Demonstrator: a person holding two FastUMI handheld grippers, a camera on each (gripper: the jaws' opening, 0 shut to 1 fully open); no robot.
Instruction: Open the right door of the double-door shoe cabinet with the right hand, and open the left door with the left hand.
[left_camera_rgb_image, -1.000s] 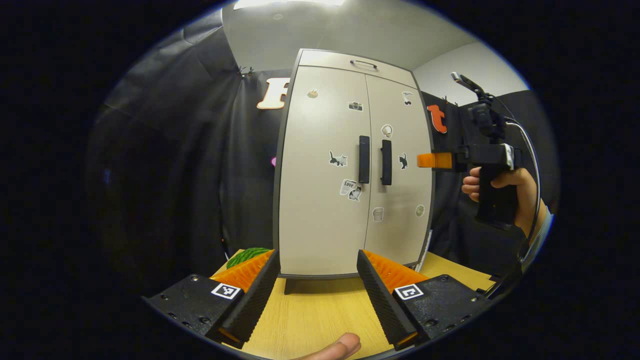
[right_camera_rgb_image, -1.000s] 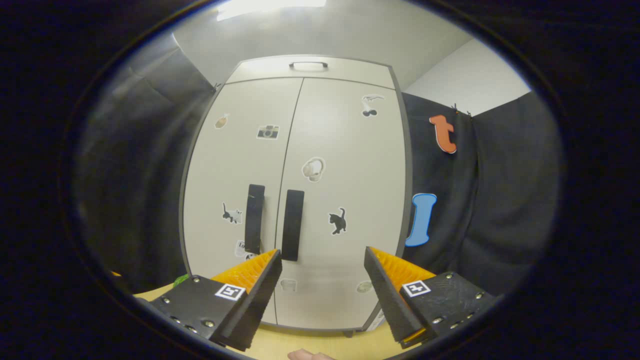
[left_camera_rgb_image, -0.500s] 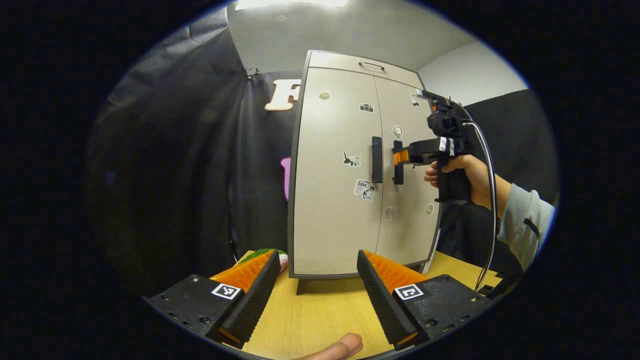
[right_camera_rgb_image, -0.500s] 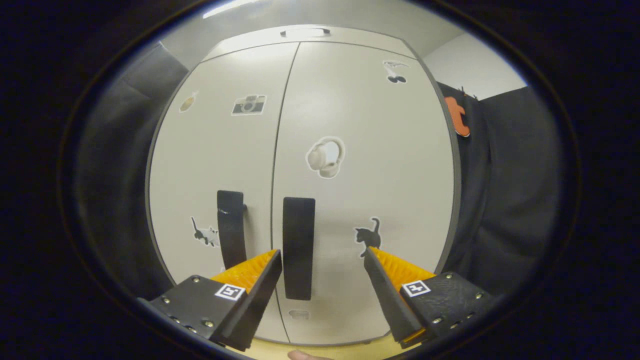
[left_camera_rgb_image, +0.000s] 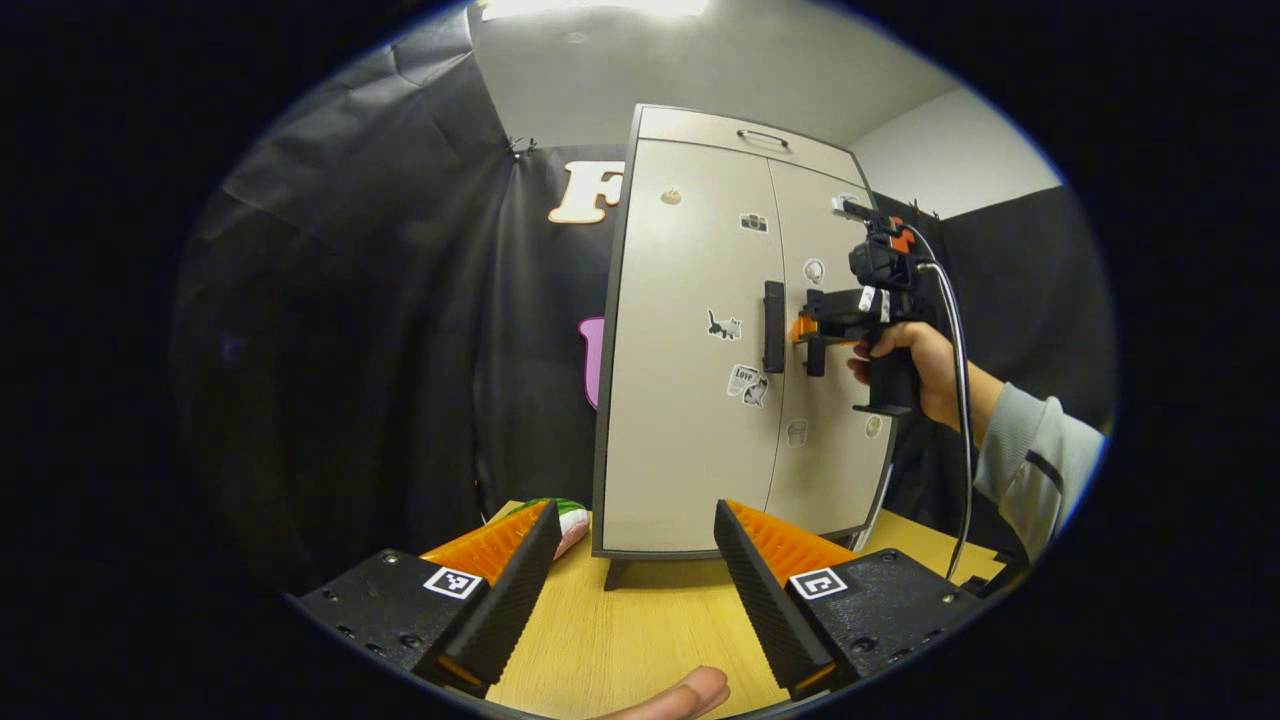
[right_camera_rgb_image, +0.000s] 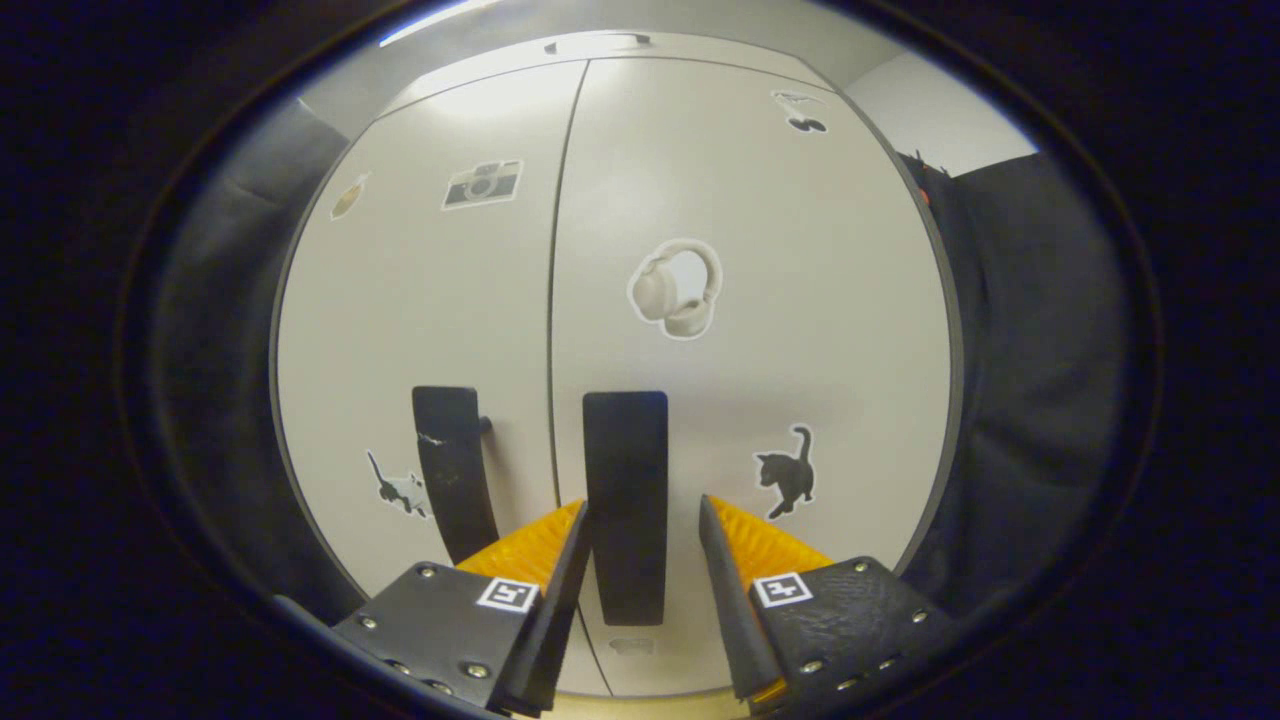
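The beige double-door shoe cabinet (left_camera_rgb_image: 690, 440) stands on a wooden table, both doors closed. In the right gripper view my right gripper (right_camera_rgb_image: 642, 503) has its orange fingers on either side of the right door's black handle (right_camera_rgb_image: 625, 470). The left finger is at the handle's edge and a small gap shows at the right finger. The left door's handle (right_camera_rgb_image: 450, 470) is just beside it. In the left gripper view the right gripper (left_camera_rgb_image: 803, 327) sits at the right handle (left_camera_rgb_image: 815, 358). My left gripper (left_camera_rgb_image: 635, 508) is open over the table, well short of the left handle (left_camera_rgb_image: 773, 326).
The wooden table (left_camera_rgb_image: 640, 630) stretches in front of the cabinet. A green striped object (left_camera_rgb_image: 562, 512) lies at the cabinet's left foot behind my left finger. A hand and grey sleeve (left_camera_rgb_image: 1040, 460) with a cable reach in from the right. A top drawer (left_camera_rgb_image: 740, 135) crowns the cabinet.
The right gripper moved in to the cabinet and now straddles the right door's handle, its fingers narrowed. The left gripper drifted slightly left and stays open.
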